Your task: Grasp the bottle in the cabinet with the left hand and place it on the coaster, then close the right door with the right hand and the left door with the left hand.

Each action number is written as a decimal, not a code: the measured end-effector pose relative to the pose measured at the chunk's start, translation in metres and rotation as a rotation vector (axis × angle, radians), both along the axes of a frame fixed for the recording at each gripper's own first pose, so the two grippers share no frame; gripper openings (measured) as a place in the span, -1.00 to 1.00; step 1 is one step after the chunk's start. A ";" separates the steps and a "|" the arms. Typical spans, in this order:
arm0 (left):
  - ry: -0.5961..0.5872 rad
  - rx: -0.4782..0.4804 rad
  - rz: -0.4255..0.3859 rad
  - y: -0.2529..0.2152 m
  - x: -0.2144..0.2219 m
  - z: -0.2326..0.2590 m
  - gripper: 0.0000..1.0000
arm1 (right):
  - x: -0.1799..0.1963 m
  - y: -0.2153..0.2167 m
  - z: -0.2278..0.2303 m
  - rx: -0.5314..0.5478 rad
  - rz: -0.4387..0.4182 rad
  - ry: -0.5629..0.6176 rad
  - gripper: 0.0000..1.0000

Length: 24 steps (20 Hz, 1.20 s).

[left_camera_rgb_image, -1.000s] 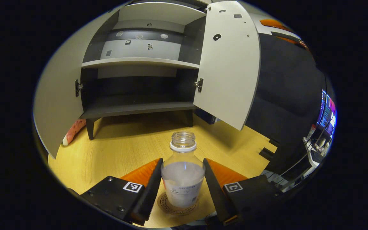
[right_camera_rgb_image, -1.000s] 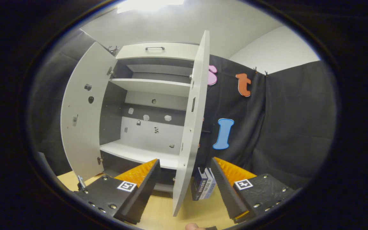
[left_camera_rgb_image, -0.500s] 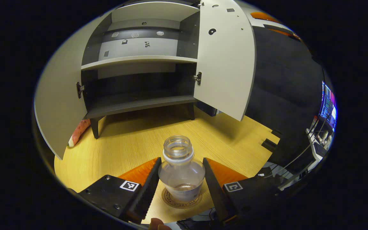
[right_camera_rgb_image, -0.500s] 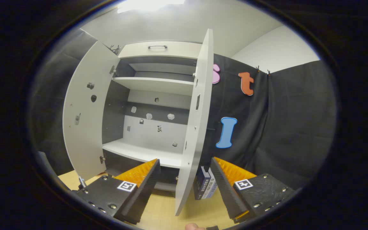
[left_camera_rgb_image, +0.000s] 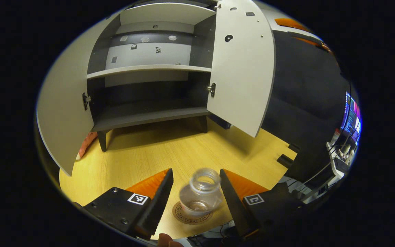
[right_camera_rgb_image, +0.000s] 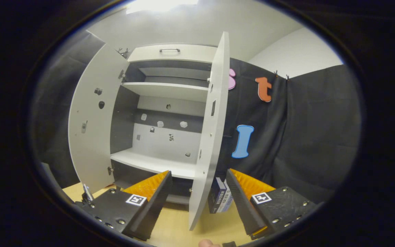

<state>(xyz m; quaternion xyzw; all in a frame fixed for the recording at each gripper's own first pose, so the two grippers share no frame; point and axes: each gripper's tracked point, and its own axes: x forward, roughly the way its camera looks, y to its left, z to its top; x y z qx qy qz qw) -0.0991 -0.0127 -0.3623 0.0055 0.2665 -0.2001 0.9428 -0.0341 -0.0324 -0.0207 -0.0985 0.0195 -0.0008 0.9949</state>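
Bottle, clear and round-shouldered, stands on round printed coaster.

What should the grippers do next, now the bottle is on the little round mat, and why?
Probably the right gripper should push the right door shut. The bottle looks set on the coaster, though it is blurred, with the left gripper open around it, so that step looks done. Both cabinet doors stand wide open, and the right door's edge sits just ahead between the right gripper's open fingers.

recording booth (black cloth wall, cabinet)
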 end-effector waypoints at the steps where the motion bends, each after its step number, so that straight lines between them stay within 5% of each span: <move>1: -0.007 -0.001 -0.001 0.000 0.001 0.006 0.72 | 0.000 -0.001 0.001 0.002 -0.002 -0.003 0.92; 10: -0.133 -0.018 0.010 -0.007 0.022 0.080 0.72 | 0.003 -0.016 0.005 0.017 -0.035 -0.024 0.92; 20: -0.319 -0.021 0.175 0.012 0.079 0.203 0.71 | 0.017 -0.057 0.010 0.038 -0.122 -0.055 0.86; 21: -0.330 -0.015 0.198 0.016 0.081 0.211 0.75 | 0.020 -0.062 0.010 0.033 -0.132 -0.055 0.86; 22: -0.339 -0.012 0.215 0.020 0.082 0.219 1.00 | 0.023 -0.066 0.010 0.026 -0.139 -0.056 0.92; 24: -0.352 -0.010 0.250 0.029 0.084 0.232 0.99 | 0.030 -0.073 0.013 0.017 -0.153 -0.066 0.92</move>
